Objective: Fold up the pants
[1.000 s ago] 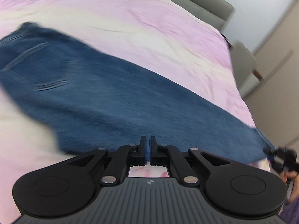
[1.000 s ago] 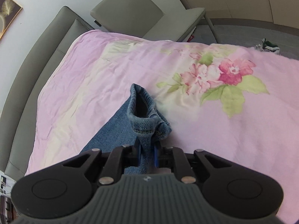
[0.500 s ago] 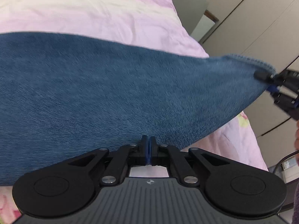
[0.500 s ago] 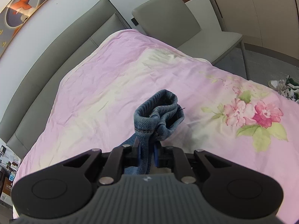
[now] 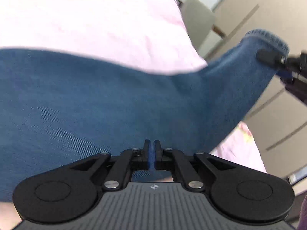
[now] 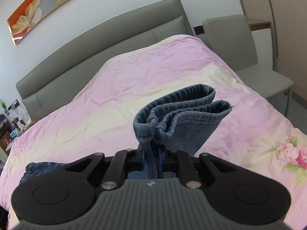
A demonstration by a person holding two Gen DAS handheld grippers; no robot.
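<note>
Blue jeans (image 5: 115, 99) spread wide across the left wrist view, lifted off the pink bedsheet (image 5: 96, 19). My left gripper (image 5: 151, 142) is shut at the cloth's near edge, and denim runs under its fingers. At the upper right the leg hem (image 5: 268, 38) is raised, pinched by my right gripper (image 5: 268, 57). In the right wrist view my right gripper (image 6: 152, 151) is shut on the bunched hem (image 6: 182, 111), which stands up above the fingers. The rest of the jeans (image 6: 38, 168) lies low at the left on the bedsheet (image 6: 134, 72).
A grey padded headboard (image 6: 115, 34) runs along the far side of the bed. A grey chair (image 6: 239, 48) stands to the right of the bed. A cluttered nightstand (image 6: 9, 130) is at the far left, and beige wardrobe doors (image 5: 268, 9) stand beyond the bed's corner.
The right gripper has risen and rolled with the hem, and the headboard and wall picture have come into view. The leg end has lifted off the sheet. The left gripper has slid along the denim.
</note>
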